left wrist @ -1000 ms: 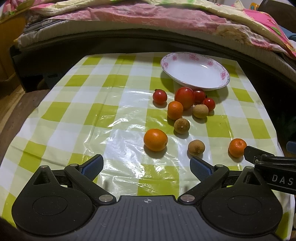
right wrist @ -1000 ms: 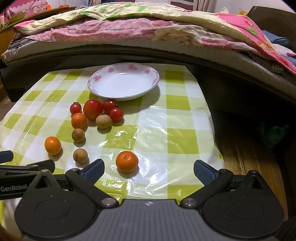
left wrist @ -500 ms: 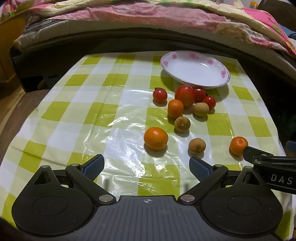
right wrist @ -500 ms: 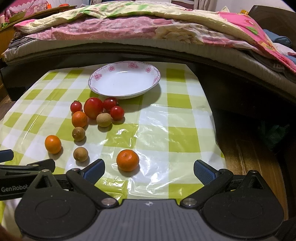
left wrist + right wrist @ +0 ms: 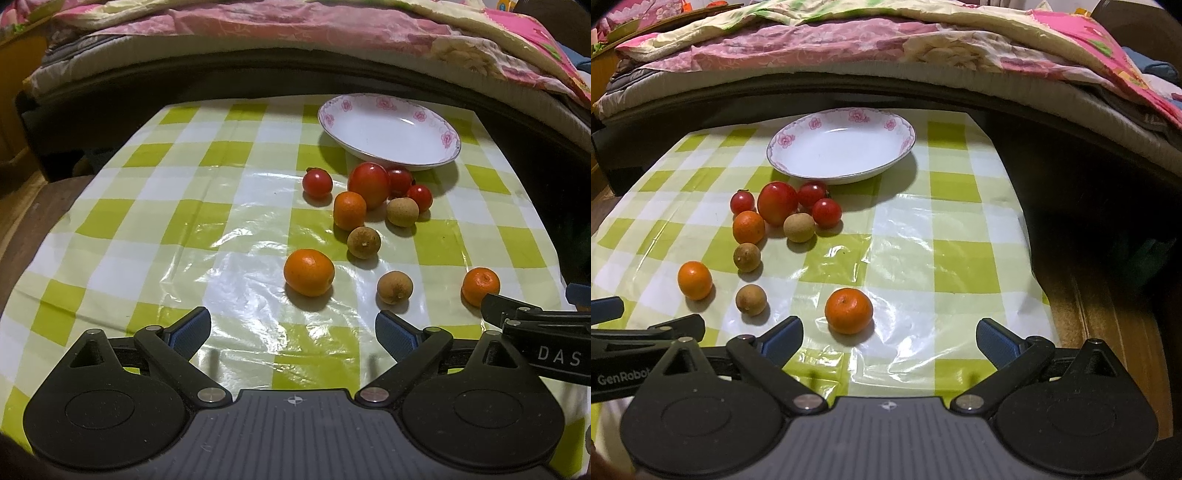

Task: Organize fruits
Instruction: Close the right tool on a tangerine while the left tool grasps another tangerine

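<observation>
Both claws edged forward; three oranges (image 5: 848,311), four tomatoes (image 5: 777,202), perhaps three longans (image 5: 750,300).

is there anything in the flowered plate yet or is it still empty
Empty. The plate shows only its bare white inside in both views; every fruit, such as the big tomato, lies on the checked cloth.

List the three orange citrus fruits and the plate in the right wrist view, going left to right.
Left orange → small orange beside the big tomato → plate → near orange just ahead of the open right gripper.
</observation>
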